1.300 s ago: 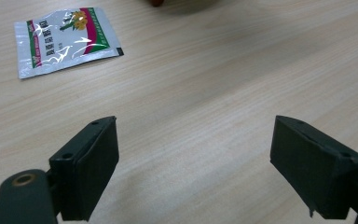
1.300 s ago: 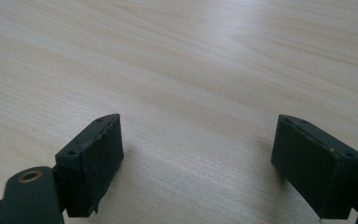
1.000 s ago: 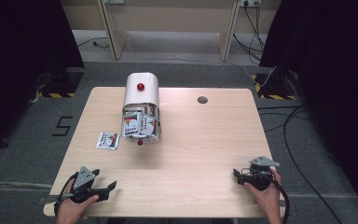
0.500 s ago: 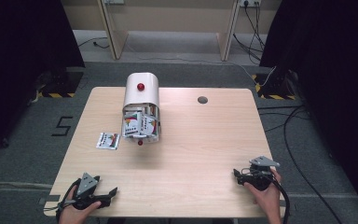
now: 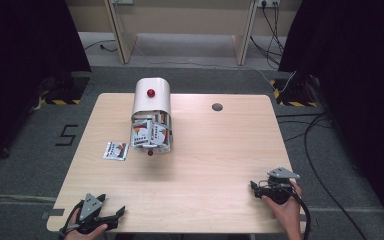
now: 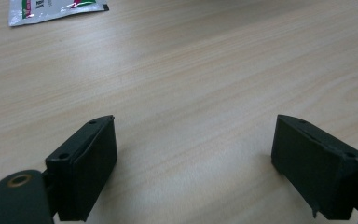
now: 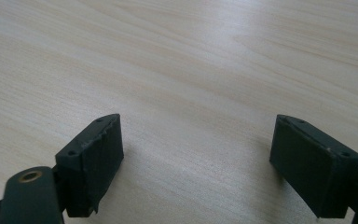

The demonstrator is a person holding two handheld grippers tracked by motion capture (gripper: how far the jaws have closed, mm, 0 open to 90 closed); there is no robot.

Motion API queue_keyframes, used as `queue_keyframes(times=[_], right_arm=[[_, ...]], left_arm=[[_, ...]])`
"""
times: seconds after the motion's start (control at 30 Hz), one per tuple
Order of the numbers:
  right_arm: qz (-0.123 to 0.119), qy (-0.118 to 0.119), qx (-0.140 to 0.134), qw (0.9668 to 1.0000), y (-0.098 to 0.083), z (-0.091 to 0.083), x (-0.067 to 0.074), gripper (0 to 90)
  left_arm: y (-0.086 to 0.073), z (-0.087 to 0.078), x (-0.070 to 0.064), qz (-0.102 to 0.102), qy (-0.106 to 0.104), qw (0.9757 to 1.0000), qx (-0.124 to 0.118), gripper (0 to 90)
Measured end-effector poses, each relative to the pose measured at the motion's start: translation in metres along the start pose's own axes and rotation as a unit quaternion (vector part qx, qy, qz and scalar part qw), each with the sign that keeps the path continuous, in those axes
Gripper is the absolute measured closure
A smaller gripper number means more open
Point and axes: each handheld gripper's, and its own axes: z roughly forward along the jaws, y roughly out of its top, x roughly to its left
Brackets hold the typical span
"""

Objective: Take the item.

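While left gripper (image 5: 111, 216) sits open at lower left of counter (image 5: 215, 150), nothing between jaws, right gripper (image 5: 258, 188) rests open at lower right. Nearest sachet (image 5: 115, 150) lies left of white dispenser (image 5: 152, 98); print on sachet too small to read. Floor marking "5" (image 5: 67, 135) at left.

1 high forward-down overview, 2 close jaw-level views, shared table (image 5: 205, 165).
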Motion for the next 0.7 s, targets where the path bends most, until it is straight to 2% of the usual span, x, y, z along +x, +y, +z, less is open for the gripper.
queue_keyframes(times=[0.7], right_arm=[[0.0, 0.001, 0.0, 1.0, 0.0001, 0.0001, -0.0003, 17.6]], left_arm=[[-0.0011, -0.001, 0.0009, 0.003, -0.004, 1.0, -0.001, 12.4]])
